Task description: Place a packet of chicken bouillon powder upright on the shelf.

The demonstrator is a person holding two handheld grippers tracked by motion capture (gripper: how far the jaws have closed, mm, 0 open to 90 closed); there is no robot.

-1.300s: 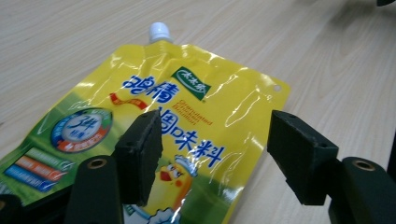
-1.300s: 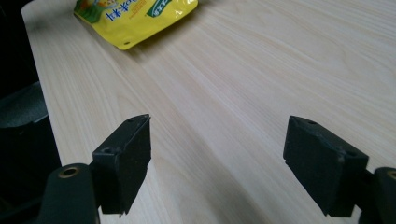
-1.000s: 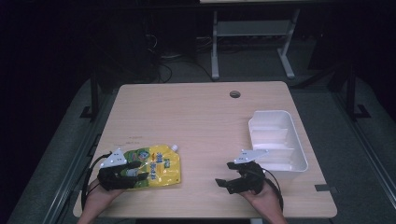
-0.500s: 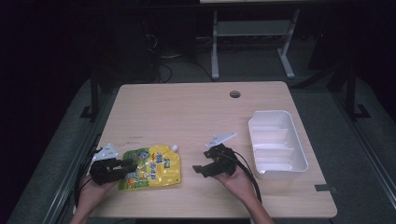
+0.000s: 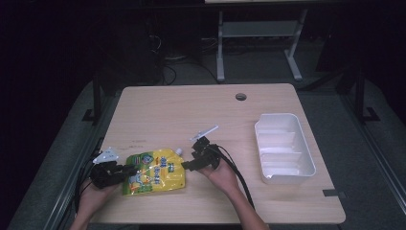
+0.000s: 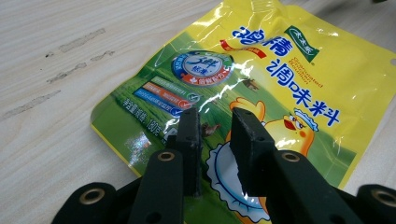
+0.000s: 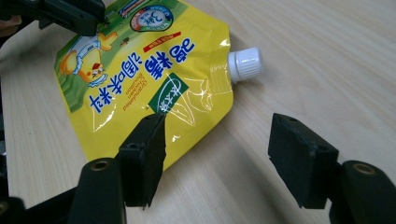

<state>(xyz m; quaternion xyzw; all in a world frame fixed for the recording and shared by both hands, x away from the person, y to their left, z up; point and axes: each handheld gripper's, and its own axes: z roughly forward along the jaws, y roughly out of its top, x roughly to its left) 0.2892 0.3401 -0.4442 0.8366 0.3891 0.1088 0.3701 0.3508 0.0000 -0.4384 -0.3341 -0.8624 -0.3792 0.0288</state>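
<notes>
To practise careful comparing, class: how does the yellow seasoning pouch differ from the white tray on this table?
The pouch is bright yellow with printed pictures and text, while the tray is plain white. The pouch lies flat and is sealed with a white screw cap, while the tray has raised walls and an open top. The pouch is at the near left and the tray at the right edge. Both rest on the wooden table.
</notes>
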